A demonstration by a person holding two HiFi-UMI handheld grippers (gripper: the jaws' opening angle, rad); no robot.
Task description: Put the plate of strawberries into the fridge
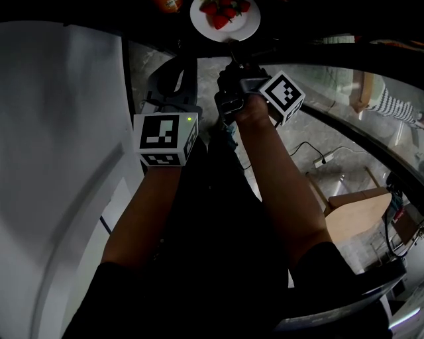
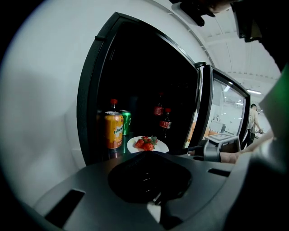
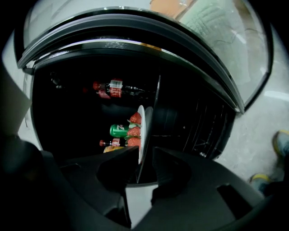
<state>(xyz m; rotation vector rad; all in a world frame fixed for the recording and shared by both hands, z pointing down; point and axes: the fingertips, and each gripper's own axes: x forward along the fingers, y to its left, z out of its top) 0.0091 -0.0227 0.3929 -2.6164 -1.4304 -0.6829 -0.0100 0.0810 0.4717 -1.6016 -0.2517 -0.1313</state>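
Left gripper (image 2: 146, 155), mid-left in the head view, is closed on nothing by the open fridge (image 2: 90, 90). The plate of strawberries (image 1: 233, 32) is top centre, inside next to the orange can (image 2: 114, 130), with its rim pinched in the right gripper (image 3: 143, 151). It's a thin edge grip, so I reckon any tilt rolls berries off or clips the can.

Plate (image 1: 225, 20) — white, round, level, carrying red strawberries (image 2: 145, 143) with green leaves. Its near rim is clamped between the jaws of the right gripper (image 3: 144, 155). Position: just inside the fridge (image 2: 90, 94) opening, low at the front. Fridge — black frame, dark interior, glass door (image 2: 226, 108) standing open.
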